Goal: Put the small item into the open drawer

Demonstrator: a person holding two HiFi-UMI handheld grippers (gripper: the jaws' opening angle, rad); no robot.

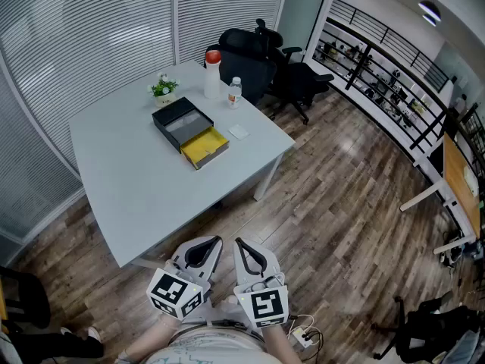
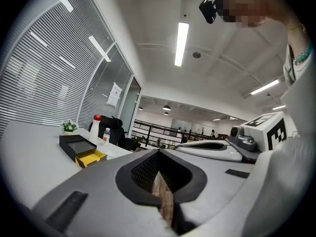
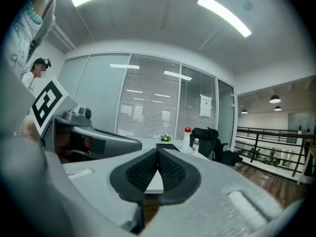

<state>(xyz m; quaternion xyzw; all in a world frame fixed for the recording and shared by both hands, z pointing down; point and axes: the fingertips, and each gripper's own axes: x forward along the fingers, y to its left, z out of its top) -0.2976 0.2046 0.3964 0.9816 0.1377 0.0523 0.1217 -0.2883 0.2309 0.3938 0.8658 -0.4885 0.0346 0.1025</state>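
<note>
The left gripper (image 1: 214, 243) and the right gripper (image 1: 241, 244) sit side by side at 6 o'clock in the head view, off the grey table (image 1: 136, 177), each claw pressed together on nothing. The small white item (image 1: 239, 132) lies on the table at 2 o'clock from the open yellow drawer (image 1: 204, 147) of the black box (image 1: 180, 118), near it but apart.

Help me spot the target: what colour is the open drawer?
The drawer is yellow; head view.
</note>
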